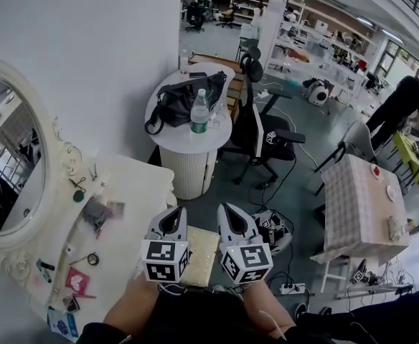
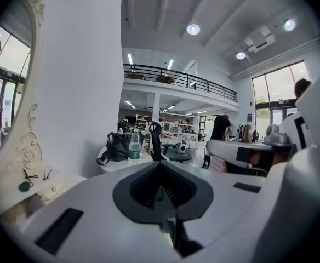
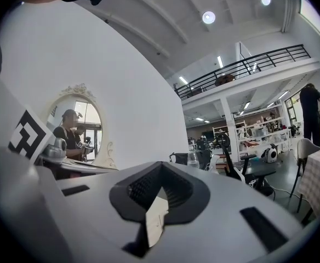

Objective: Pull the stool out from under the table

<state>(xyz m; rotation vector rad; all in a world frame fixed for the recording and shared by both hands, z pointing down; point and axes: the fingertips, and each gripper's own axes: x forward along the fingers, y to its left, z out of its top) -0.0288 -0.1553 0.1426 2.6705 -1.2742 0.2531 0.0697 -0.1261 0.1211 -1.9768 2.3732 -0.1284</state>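
The stool (image 1: 199, 255) shows only as a cream cushioned seat low in the head view, just right of the white dressing table (image 1: 139, 189) and partly hidden by my grippers. I hold both grippers side by side above the seat, pointing away from me and touching nothing. The left gripper (image 1: 172, 219) is shut and empty, and its dark pads meet in the left gripper view (image 2: 160, 171). The right gripper (image 1: 234, 222) is also shut with nothing in it (image 3: 160, 171). The stool's legs are hidden.
An oval mirror (image 1: 8, 165) stands on the dressing table among small items. Ahead is a round white table (image 1: 192, 138) with a black bag (image 1: 178, 99) and a water bottle (image 1: 199, 112), then a black office chair (image 1: 264, 139). A checked-cloth table (image 1: 360, 201) stands right, with cables and a power strip (image 1: 290, 288) on the floor.
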